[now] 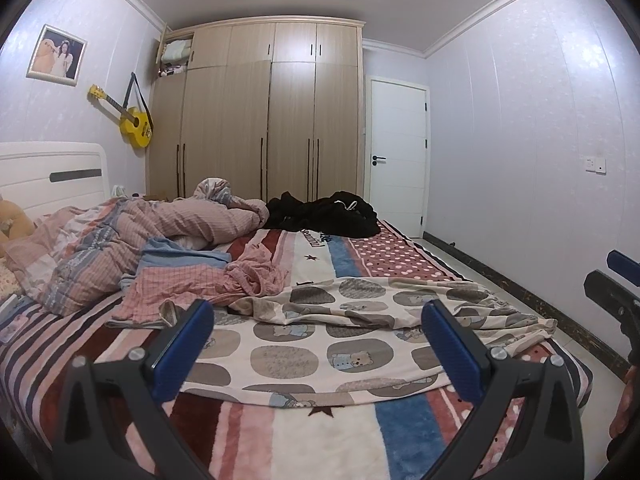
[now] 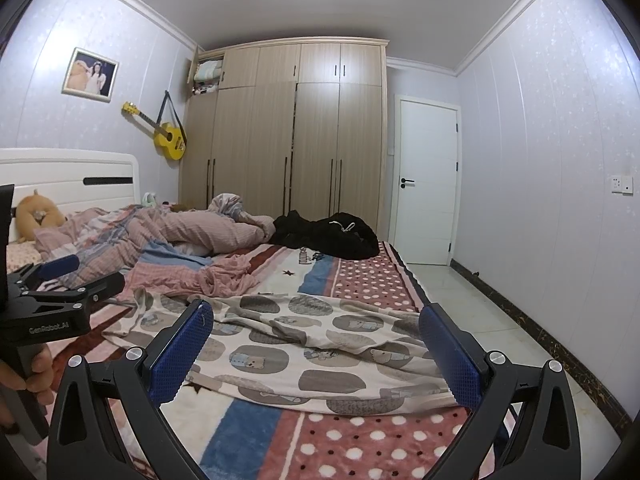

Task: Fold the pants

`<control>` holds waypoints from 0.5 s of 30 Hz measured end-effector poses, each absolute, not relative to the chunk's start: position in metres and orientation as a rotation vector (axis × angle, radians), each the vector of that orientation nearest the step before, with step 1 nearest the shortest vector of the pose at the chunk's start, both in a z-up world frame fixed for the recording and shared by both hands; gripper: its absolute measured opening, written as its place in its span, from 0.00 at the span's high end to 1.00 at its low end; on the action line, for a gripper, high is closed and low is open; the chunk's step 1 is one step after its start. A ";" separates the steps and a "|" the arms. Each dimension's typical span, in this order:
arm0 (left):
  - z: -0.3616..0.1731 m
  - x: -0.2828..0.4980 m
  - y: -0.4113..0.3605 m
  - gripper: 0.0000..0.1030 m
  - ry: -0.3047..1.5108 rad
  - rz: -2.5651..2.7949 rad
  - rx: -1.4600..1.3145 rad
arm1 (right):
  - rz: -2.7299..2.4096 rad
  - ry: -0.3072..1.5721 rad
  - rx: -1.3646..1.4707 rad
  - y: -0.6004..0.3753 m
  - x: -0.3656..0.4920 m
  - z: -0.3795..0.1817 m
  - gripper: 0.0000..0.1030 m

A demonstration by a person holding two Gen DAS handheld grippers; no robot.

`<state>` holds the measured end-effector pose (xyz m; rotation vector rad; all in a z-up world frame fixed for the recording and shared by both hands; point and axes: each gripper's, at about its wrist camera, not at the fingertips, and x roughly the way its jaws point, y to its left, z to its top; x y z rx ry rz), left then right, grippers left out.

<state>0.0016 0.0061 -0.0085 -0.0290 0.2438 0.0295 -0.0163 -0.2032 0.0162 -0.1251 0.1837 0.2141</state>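
both tongs, left point(image 1: 316, 344) and right point(image 2: 318, 350), gape apart above the bear-print pants point(image 1: 320, 344) on the bed point(image 1: 328, 436).

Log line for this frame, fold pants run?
phase: pre-grasp | left gripper: open | right gripper: open | bear-print pants: flat on bed, untouched

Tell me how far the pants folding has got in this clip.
Barely begun. Done: the bear-print pants lie spread on the striped blanket, though still wrinkled, with no fold made. In hand: nothing; the left tongs and right tongs hover open above the near edge. Left: grasping, every fold, and smoothing.
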 end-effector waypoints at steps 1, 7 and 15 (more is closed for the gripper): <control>-0.009 0.001 0.006 0.01 0.242 0.030 -0.029 | 0.214 0.182 -0.123 -0.204 -0.017 0.016 0.00; -0.010 0.000 0.007 0.01 0.242 0.026 -0.032 | 0.218 0.181 -0.121 -0.206 -0.020 0.018 0.00; -0.011 0.000 0.007 0.01 0.247 0.022 -0.036 | 0.223 0.183 -0.124 -0.203 -0.023 0.019 0.00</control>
